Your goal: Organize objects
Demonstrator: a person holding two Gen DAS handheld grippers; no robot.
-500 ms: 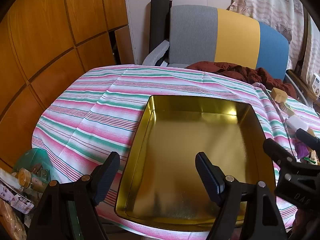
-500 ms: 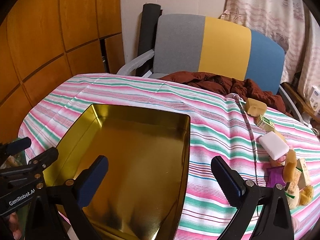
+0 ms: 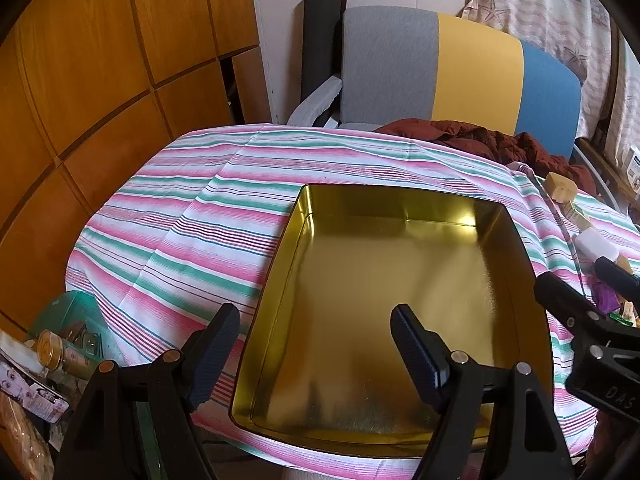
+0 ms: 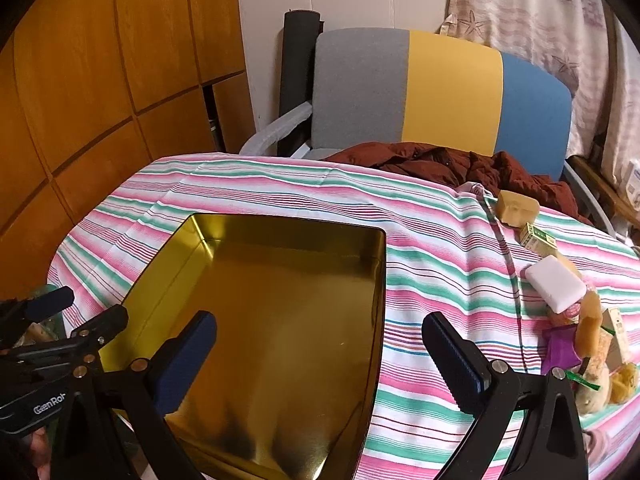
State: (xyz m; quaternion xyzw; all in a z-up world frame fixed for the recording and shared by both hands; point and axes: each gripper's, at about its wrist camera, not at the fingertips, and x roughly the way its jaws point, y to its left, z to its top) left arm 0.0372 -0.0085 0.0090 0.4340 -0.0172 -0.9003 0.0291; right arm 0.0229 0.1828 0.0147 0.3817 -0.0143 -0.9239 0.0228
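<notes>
The right claw [image 4: 318, 356] now sits slightly nearer the surface's right edge, its right finger further from the gold tin [image 4: 280, 300]. The left claw [image 3: 316, 346] barely shifts.

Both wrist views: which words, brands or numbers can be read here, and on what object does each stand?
"GenRob", cut off by an arm: on the black left gripper, seen in the right wrist view.
"DAS": on the black right gripper, seen in the left wrist view.
Print on the small green-and-white carton: too small to read.
</notes>
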